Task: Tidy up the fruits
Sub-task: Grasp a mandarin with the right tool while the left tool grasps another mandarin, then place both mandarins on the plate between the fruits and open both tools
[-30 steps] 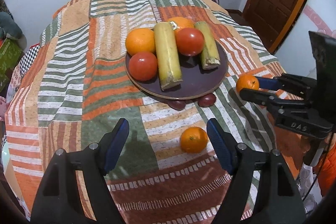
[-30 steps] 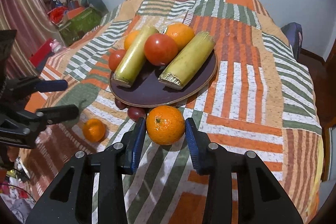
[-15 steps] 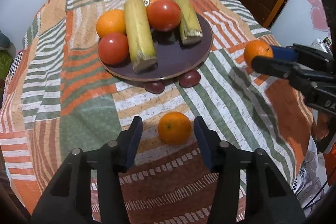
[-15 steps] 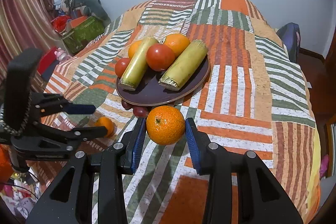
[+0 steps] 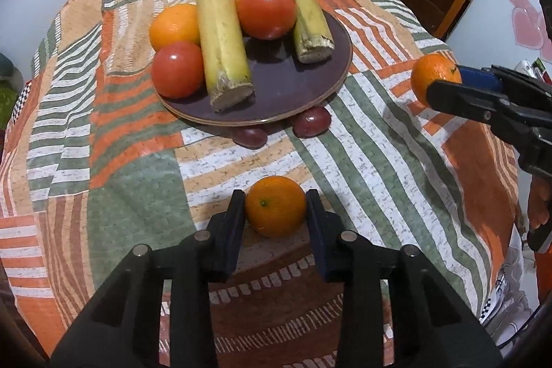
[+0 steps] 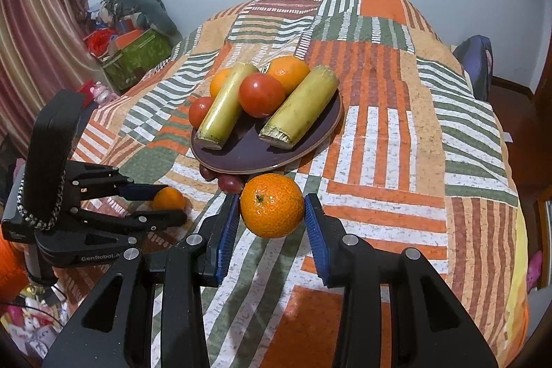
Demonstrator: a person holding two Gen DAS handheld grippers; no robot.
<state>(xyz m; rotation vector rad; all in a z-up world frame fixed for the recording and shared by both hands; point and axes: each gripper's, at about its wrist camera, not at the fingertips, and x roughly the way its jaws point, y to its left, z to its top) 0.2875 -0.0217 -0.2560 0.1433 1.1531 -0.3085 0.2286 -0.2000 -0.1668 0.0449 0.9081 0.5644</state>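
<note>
Two grippers in frame, both angled steeply down over the patchwork cloth. Left gripper at bottom centre of the left view, jaws closing around a small orange that sits on the cloth; pads look to be touching its sides. Right gripper at bottom centre of the right view, pinching a bigger orange held above the cloth. Just above it in frame: two dark red fruits tucked under the rim of the dark plate. Plate holds two tomatoes, two oranges and two yellow-green stalk pieces, mid frame.
</note>
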